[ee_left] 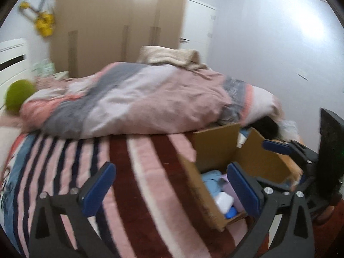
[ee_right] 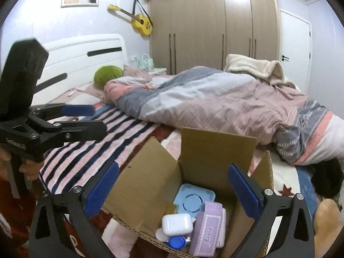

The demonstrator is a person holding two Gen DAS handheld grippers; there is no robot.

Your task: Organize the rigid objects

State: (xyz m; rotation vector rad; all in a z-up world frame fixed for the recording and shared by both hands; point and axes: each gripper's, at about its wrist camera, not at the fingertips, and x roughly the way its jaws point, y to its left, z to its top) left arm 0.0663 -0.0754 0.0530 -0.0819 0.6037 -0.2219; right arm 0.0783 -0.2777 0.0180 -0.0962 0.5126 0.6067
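Cardboard box (ee_right: 217, 150) at the bed's (ee_right: 90, 150) near edge holds our sorted items | left gripper (ee_left: 169, 190) jaws released, empty | right gripper (ee_right: 173, 190) jaws released above the box, empty

Left wrist view was smeared with blur; the cardboard box (ee_left: 217, 150) hid most of its contents; its near corner was cut off.
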